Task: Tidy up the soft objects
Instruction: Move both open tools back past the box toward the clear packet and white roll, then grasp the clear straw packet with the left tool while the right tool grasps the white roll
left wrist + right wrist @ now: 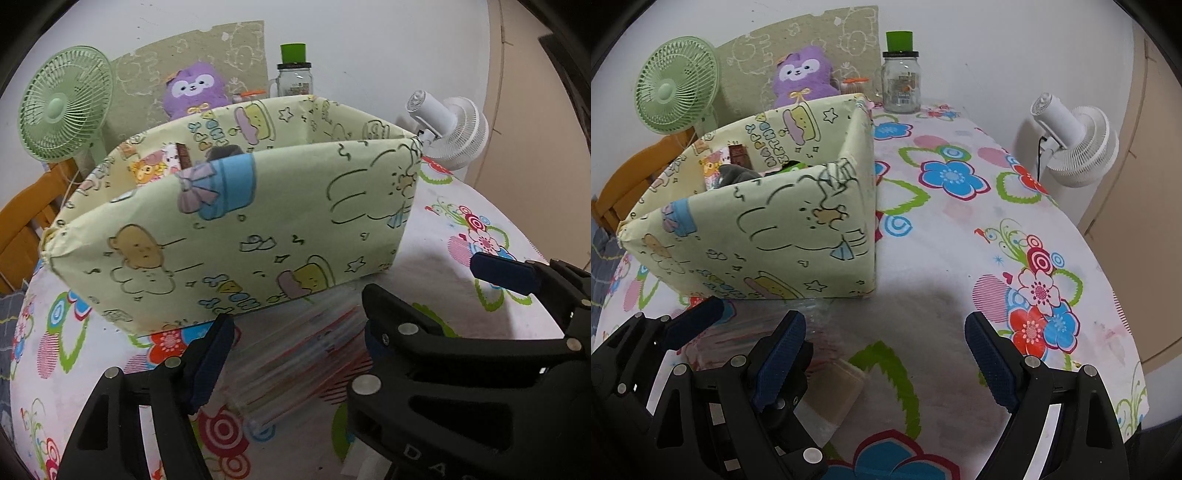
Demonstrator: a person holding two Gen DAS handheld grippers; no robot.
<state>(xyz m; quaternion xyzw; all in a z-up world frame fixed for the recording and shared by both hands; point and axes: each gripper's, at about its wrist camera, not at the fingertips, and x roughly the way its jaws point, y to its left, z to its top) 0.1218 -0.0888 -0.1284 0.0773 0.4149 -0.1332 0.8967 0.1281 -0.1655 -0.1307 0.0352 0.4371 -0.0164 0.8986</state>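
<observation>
A pale green cartoon-print storage box point(236, 229) stands open-topped on the flowered tablecloth point(945, 280), with soft toys showing inside it point(733, 173). Just in front of the box lies a clear packet of coloured strips point(295, 354). My left gripper point(295, 343) straddles that packet, jaws apart and pads not visibly pressing on it. My right gripper point(886, 363) hangs open over bare cloth to the right, beside a flat beige block in a clear wrapper point(836, 387). One right finger point(504, 273) shows in the left wrist view. One left finger point(698, 320) shows in the right wrist view.
Behind the box sit a purple plush point(803, 75), a glass jar with a green lid point(900, 81) and a green desk fan point(676, 86). A white fan point(1071, 144) stands past the table's right edge. A wooden chair point(26, 221) is at the left.
</observation>
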